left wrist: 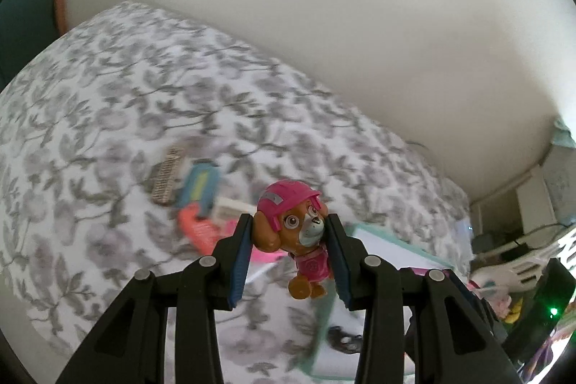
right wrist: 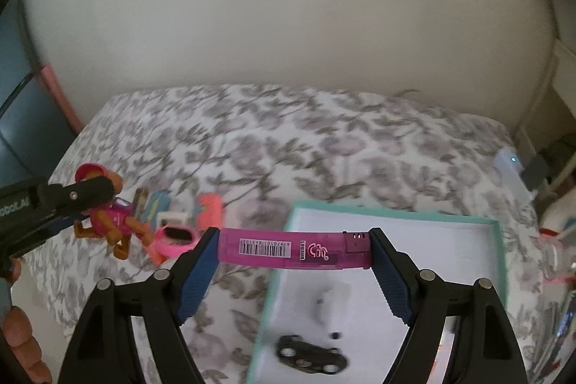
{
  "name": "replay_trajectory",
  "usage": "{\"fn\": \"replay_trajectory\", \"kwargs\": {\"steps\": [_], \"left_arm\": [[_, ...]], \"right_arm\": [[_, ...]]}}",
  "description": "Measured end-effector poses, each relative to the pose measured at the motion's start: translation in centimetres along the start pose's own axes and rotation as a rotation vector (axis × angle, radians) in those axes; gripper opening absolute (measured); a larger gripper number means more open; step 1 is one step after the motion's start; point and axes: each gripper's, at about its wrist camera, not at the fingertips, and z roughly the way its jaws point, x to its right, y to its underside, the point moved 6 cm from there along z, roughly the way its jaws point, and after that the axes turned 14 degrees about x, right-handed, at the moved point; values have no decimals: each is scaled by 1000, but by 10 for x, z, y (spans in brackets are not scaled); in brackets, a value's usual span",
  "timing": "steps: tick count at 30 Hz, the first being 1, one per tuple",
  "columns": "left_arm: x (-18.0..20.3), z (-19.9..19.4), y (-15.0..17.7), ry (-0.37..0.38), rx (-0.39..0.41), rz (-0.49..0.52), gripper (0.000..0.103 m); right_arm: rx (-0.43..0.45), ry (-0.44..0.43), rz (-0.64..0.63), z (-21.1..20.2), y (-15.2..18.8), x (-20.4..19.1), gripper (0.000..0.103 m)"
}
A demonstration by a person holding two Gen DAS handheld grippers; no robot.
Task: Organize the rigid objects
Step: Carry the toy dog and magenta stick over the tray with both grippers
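Now my left gripper (left wrist: 289, 225) clamps the pup (left wrist: 297, 233) by its head, my right (right wrist: 293, 247) pinches the lighter (right wrist: 293, 249) endwise — both lifted, I judge, for the box (right wrist: 498, 261)

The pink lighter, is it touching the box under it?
Apart. The right wrist view shows the pink lighter pinched end to end between the right gripper fingers, held in the air above the bedspread and the turquoise box rim.

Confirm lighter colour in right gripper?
Translucent pink lighter, black barcode on it; right gripper holds it. Clearest in right wrist view.
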Motion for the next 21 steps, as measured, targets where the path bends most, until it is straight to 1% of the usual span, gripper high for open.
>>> {"fn": "replay_trajectory", "kwargs": {"steps": [2, 6, 9, 12, 17, 21], "left_arm": [[14, 3, 2, 12, -1, 25, 42], [43, 11, 12, 85, -43, 29, 42], [65, 14, 20, 101, -47, 77, 42], [87, 25, 33, 137, -79, 96, 42], [111, 43, 53, 139, -109, 141, 42], [123, 61, 73, 154, -159, 158, 42]], "right_arm": [[-2, 22, 26, -3, -2, 16, 83], [-8, 81, 80, -6, -4, 50, 83], [-22, 115, 110, -7, -1, 72, 83], [-41, 163, 115, -6, 3, 91, 83], [-77, 199, 145, -1, 15, 116, 83], [-104, 218, 160, 5, 23, 130, 83]]}}
